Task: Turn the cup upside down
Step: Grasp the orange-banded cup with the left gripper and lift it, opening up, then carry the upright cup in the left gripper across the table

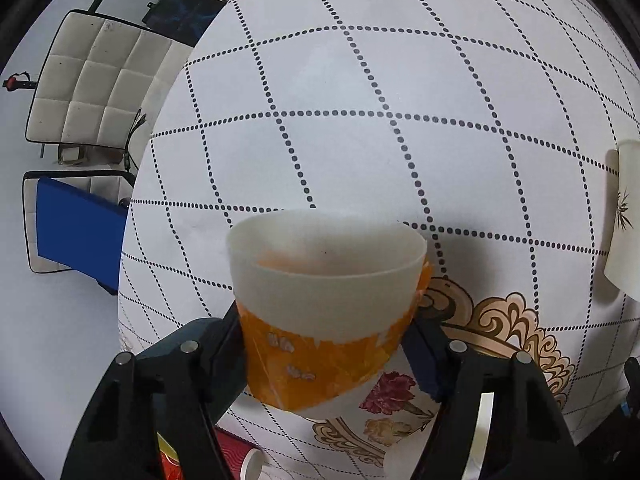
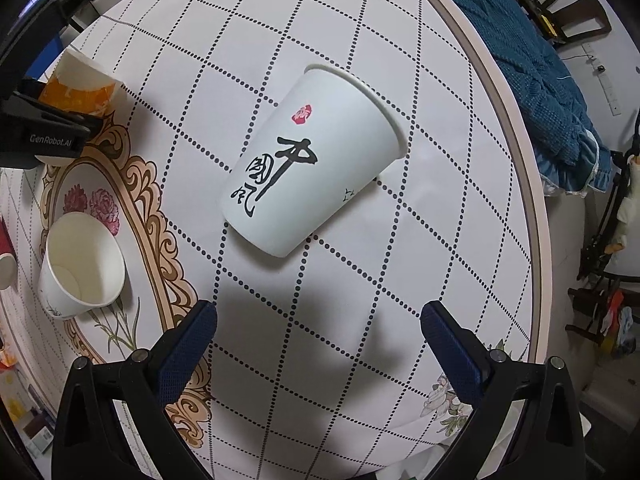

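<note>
My left gripper (image 1: 328, 344) is shut on an orange and white paper cup (image 1: 324, 300), held above the table; the same cup shows at the far left of the right wrist view (image 2: 78, 88), gripped by the left tool. A white paper cup with black calligraphy (image 2: 312, 160) stands upside down on the table, rim down, in the middle of the right wrist view. My right gripper (image 2: 318, 334) is open and empty, a little short of that cup.
A round table with a dotted-grid cloth (image 2: 400, 300) carries an upright empty white cup (image 2: 80, 264) at the left. Another white cup (image 1: 624, 220) shows at the right edge of the left wrist view. A white chair (image 1: 92, 80) and a blue cloth (image 2: 540, 80) lie beyond the table's edge.
</note>
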`<act>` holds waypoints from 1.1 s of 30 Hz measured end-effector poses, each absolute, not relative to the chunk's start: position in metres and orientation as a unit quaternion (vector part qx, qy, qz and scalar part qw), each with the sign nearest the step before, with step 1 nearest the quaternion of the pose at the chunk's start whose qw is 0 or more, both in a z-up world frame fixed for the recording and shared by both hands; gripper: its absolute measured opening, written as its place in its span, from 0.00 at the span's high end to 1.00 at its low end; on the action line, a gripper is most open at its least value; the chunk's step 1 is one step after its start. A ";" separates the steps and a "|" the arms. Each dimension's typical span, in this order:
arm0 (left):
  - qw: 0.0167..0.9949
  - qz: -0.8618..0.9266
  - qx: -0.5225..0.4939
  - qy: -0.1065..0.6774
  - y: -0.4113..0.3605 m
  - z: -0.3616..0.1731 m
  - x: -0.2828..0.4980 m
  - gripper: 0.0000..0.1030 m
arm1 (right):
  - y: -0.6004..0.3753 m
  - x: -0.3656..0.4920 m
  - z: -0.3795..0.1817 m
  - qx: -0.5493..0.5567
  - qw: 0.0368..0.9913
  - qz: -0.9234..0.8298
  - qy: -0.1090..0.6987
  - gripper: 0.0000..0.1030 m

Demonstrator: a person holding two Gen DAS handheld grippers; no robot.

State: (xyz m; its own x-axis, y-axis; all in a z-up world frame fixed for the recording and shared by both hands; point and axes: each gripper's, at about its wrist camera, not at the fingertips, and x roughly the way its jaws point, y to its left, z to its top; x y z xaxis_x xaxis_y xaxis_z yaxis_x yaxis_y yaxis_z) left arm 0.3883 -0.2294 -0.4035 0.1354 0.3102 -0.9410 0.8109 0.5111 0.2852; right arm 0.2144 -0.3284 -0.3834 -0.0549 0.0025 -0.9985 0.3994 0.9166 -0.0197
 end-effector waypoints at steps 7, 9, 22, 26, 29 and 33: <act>0.628 -0.194 0.432 0.617 -0.230 -0.391 0.395 0.33 | -0.328 0.216 -0.381 0.142 0.674 -0.150 0.709 0.00; 0.635 -0.194 0.422 0.617 -0.231 -0.381 0.395 0.33 | -0.329 0.217 -0.379 0.141 0.675 -0.151 0.708 0.00; 0.680 -0.191 0.352 0.614 -0.221 -0.296 0.366 0.33 | -0.329 0.208 -0.356 0.132 0.694 -0.135 0.695 0.00; 0.690 -0.177 0.316 0.626 -0.201 -0.273 0.340 0.33 | -0.326 0.200 -0.343 0.122 0.705 -0.122 0.688 0.00; 0.695 -0.159 0.282 0.642 -0.179 -0.263 0.317 0.33 | -0.319 0.190 -0.336 0.113 0.712 -0.110 0.684 0.00; 0.697 -0.128 0.230 0.668 -0.146 -0.257 0.289 0.33 | -0.310 0.174 -0.328 0.097 0.720 -0.089 0.681 0.00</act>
State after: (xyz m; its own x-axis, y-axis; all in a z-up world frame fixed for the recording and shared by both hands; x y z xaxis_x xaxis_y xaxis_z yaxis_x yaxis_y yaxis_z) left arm 0.2888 -0.1462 -0.2574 0.0760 0.1282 -0.9888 0.4852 0.8616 0.1490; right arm 0.1741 -0.3101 -0.3276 0.0560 0.0044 -0.9984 0.2604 0.9653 0.0189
